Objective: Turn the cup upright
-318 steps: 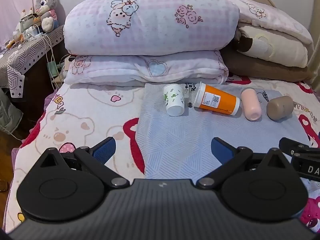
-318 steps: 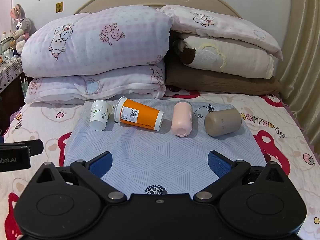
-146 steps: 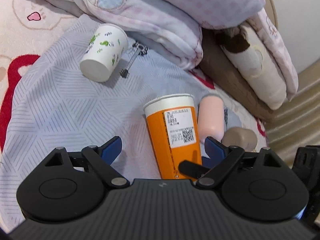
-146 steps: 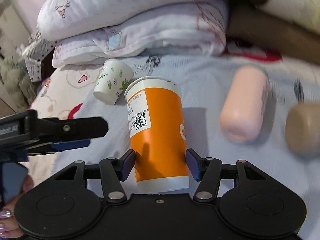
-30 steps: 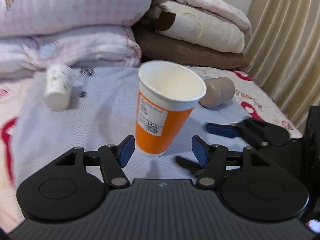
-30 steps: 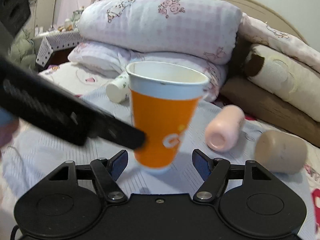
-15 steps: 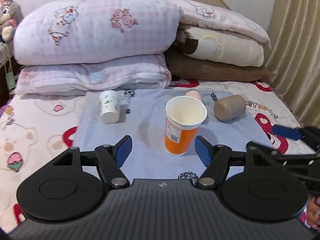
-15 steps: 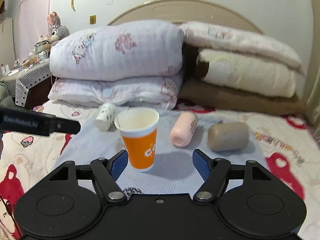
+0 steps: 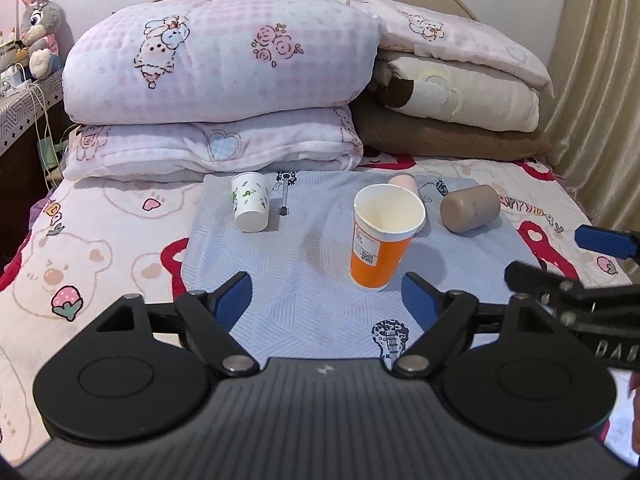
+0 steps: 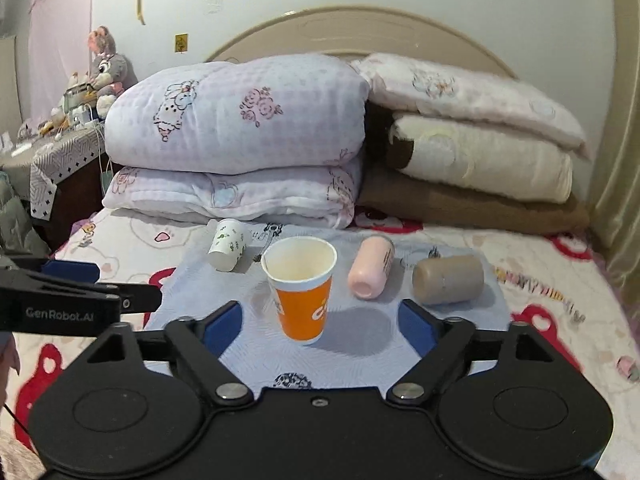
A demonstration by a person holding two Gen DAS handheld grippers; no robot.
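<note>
The orange paper cup [image 9: 379, 240] stands upright with its mouth up on the blue-grey cloth [image 9: 300, 280]; it also shows in the right wrist view [image 10: 302, 292]. My left gripper [image 9: 326, 300] is open and empty, short of the cup. My right gripper [image 10: 320, 324] is open and empty, also short of the cup. The right gripper's fingers [image 9: 600, 240] show at the right edge of the left wrist view. The left gripper's fingers [image 10: 80, 280] show at the left of the right wrist view.
A small white cup with green print [image 9: 251, 206], a pink cup [image 10: 370, 270] and a brown cup [image 10: 448, 280] lie on their sides on the cloth. Stacked quilts and pillows [image 9: 224, 80] stand behind. A bedside table [image 10: 52, 160] is at the far left.
Both grippers have drawn further back from the upright orange cup and opened wider. The cup has stayed in place.
</note>
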